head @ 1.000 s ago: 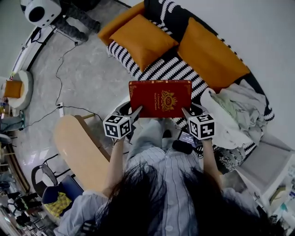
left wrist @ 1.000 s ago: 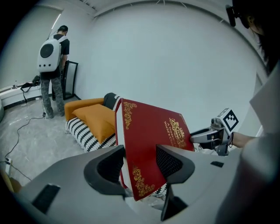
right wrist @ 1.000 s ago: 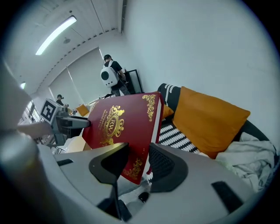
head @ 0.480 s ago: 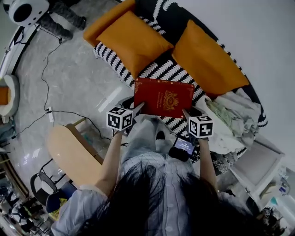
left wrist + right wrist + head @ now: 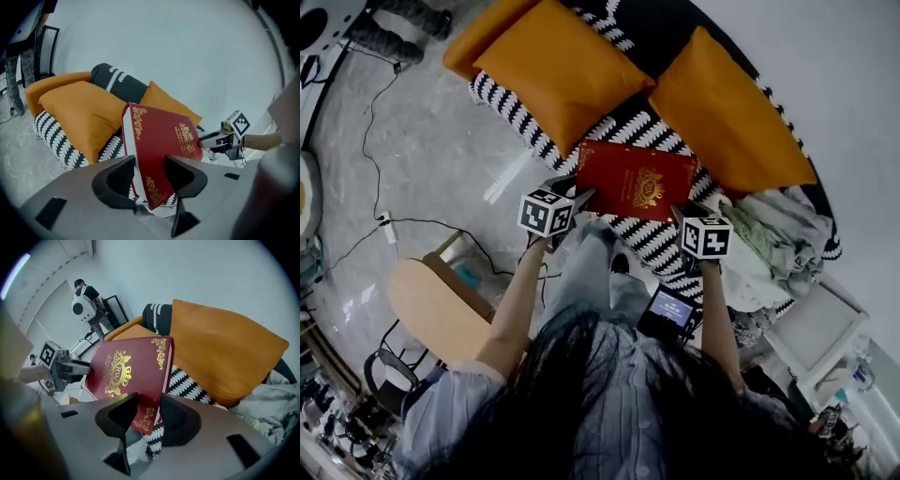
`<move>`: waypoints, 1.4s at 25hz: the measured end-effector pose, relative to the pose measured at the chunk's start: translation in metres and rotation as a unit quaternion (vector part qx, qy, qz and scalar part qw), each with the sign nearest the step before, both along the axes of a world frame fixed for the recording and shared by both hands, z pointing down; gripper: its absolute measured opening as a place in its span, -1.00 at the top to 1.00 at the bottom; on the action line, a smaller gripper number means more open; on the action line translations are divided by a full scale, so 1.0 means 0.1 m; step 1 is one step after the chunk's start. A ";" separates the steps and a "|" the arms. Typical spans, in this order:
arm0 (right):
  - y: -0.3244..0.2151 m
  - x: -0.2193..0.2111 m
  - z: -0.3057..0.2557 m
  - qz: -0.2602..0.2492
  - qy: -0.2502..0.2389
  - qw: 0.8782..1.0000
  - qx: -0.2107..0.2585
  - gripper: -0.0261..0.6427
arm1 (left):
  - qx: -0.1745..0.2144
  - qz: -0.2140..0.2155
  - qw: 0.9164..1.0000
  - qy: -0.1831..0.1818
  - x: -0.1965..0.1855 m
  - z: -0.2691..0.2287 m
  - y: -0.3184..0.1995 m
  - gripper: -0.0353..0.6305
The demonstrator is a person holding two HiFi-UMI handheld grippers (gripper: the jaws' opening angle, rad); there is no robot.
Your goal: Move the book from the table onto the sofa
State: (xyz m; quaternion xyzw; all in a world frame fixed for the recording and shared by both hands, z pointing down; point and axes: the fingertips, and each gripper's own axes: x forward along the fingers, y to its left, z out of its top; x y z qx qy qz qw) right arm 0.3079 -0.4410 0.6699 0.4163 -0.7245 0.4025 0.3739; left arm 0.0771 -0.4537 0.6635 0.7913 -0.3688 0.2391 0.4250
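Note:
The red book (image 5: 636, 180) with a gold crest hangs flat just over the black-and-white striped sofa seat (image 5: 520, 117), in front of two orange cushions (image 5: 558, 70). My left gripper (image 5: 581, 199) grips the book's near left corner. Its jaws have just been closing, and the book (image 5: 161, 145) sits between them. My right gripper (image 5: 680, 214) is shut on the near right corner. In the right gripper view the book (image 5: 126, 371) stands between the jaws of that gripper (image 5: 149, 413). Across the cover lies the left gripper (image 5: 75, 367).
A second orange cushion (image 5: 727, 112) lies at the back right. Crumpled pale cloth (image 5: 778, 234) is heaped on the sofa's right end. A wooden table (image 5: 441, 309) stands at my left, and a cable (image 5: 384, 141) runs over the floor. A lit phone (image 5: 673, 309) is below the book.
Both grippers have carried the book forward and down. It has gone from over my legs to low over the striped seat between the cushions.

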 end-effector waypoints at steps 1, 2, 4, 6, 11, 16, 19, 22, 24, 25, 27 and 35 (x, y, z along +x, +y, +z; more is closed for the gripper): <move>-0.03 0.00 0.08 0.003 0.001 1.000 -0.008 0.46 | -0.008 0.004 1.000 0.001 0.00 0.08 -0.04 0.28; -0.05 0.01 0.17 0.008 0.002 1.000 -0.016 0.46 | -0.016 0.008 1.000 0.003 0.01 0.16 -0.07 0.28; -0.08 0.03 0.35 0.019 0.002 0.999 -0.032 0.46 | -0.029 0.015 0.999 0.008 0.04 0.30 -0.14 0.28; -0.09 0.08 0.49 0.032 0.004 0.998 -0.046 0.46 | -0.038 0.024 0.999 0.011 0.08 0.44 -0.21 0.28; -0.18 0.10 0.83 0.055 -0.002 0.996 -0.066 0.46 | -0.066 0.025 0.997 0.023 0.09 0.78 -0.41 0.28; -0.20 0.07 1.05 0.068 0.000 0.994 -0.082 0.46 | -0.084 0.027 0.996 0.026 0.05 1.00 -0.48 0.28; -0.23 0.09 1.19 0.075 0.003 0.993 -0.091 0.46 | -0.091 0.031 0.995 0.022 0.07 1.15 -0.52 0.28; -0.30 0.09 1.31 0.078 0.003 0.992 -0.094 0.46 | -0.093 0.038 0.995 0.012 0.08 1.27 -0.60 0.28; -0.37 0.09 1.36 0.083 0.010 0.993 -0.087 0.46 | -0.091 0.042 0.995 0.010 0.08 1.32 -0.68 0.28; -0.39 0.10 1.39 0.088 0.020 0.993 -0.082 0.46 | -0.091 0.047 0.995 0.009 0.08 1.34 -0.71 0.28; -0.42 0.13 1.45 0.104 0.041 0.991 -0.080 0.46 | -0.095 0.069 0.993 0.002 0.10 1.39 -0.72 0.28; -0.27 0.30 1.64 0.161 0.060 0.978 -0.116 0.46 | -0.098 0.124 0.987 -0.019 0.22 1.46 -0.64 0.28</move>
